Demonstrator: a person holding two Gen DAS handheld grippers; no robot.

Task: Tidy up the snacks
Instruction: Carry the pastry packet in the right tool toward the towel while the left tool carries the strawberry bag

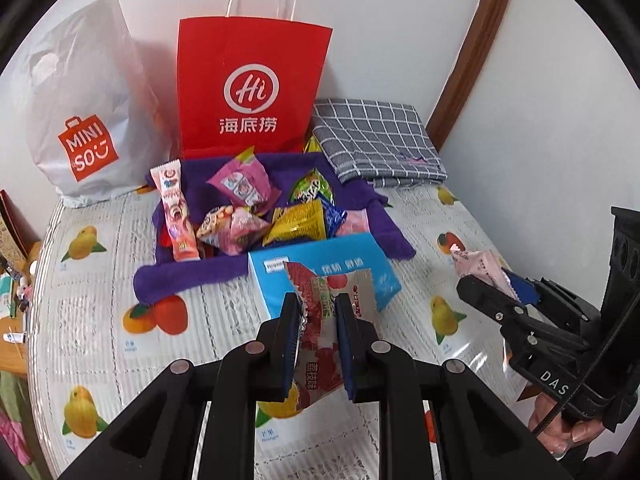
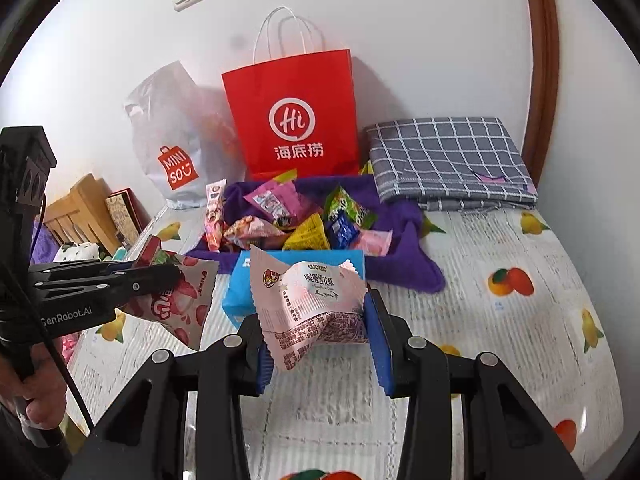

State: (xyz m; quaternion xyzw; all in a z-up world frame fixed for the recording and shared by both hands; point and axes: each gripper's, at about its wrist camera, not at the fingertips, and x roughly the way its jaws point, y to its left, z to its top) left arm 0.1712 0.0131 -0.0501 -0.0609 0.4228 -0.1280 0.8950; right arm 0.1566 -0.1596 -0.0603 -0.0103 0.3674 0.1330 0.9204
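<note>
Left wrist view: my left gripper [image 1: 318, 334] pinches a red-and-white lychee candy packet [image 1: 334, 312] at its middle, held above the blue box [image 1: 356, 264]; it's light, crinkly and slippery, so I'd grip the flat seam. Right wrist view: my right gripper [image 2: 318, 350] clamps a pale pink nougat wrapper [image 2: 310, 304], puffy and easily crushed, over the fruit-print tablecloth [image 2: 500, 340].

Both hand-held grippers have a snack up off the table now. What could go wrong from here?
1. The left hand-held gripper pinches the red packet only across its thin middle; the foil might slide out.
2. The right hand-held gripper squeezes the pink packet, visibly crumpled, so its contents may crush.
3. The two grippers sit close together above the blue box; they may bump each other in moving on.
</note>
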